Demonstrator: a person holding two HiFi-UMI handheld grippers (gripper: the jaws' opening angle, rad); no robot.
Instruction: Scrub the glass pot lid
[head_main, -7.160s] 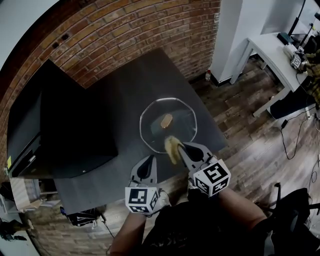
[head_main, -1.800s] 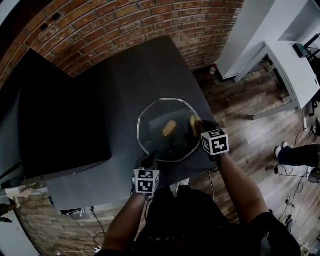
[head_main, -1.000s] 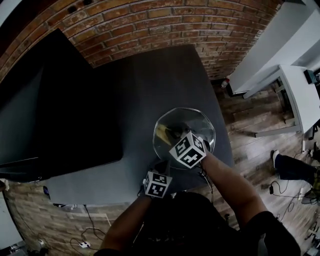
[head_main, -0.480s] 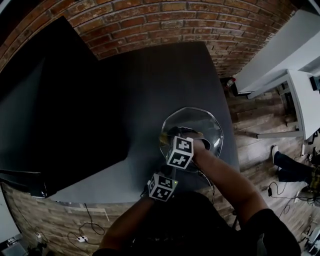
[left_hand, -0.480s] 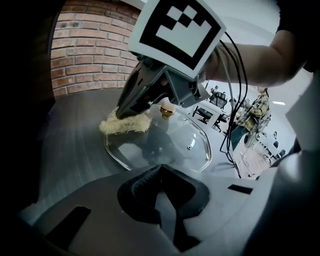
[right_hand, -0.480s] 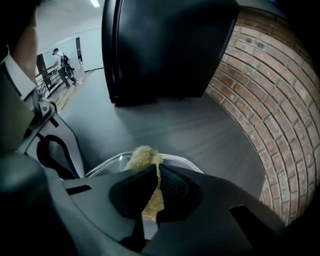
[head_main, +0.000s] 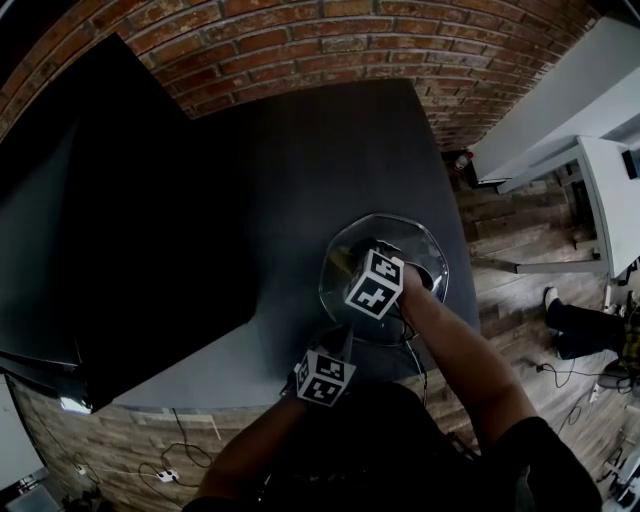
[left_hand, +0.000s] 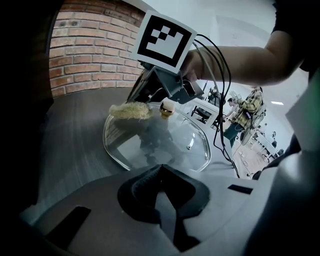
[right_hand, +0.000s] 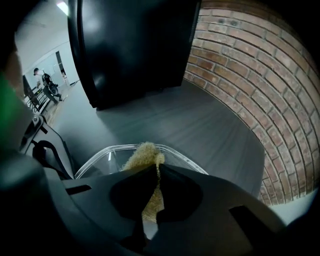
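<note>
Scrub pad (right_hand: 145, 152) is pinched in right gripper (right_hand: 156, 169), at glass lid (left_hand: 150, 146) rim. Left gripper (left_hand: 161, 168) is pressed together, empty, lid just ahead.

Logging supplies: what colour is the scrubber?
The scrubber is straw yellow; clearest in left gripper view.

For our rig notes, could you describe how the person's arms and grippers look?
Both the left gripper and right gripper have dark grey, wedge-shaped jaws and carry a white cube with black square markers. Black cables trail from the right one. Sleeves are dark and short.
</note>
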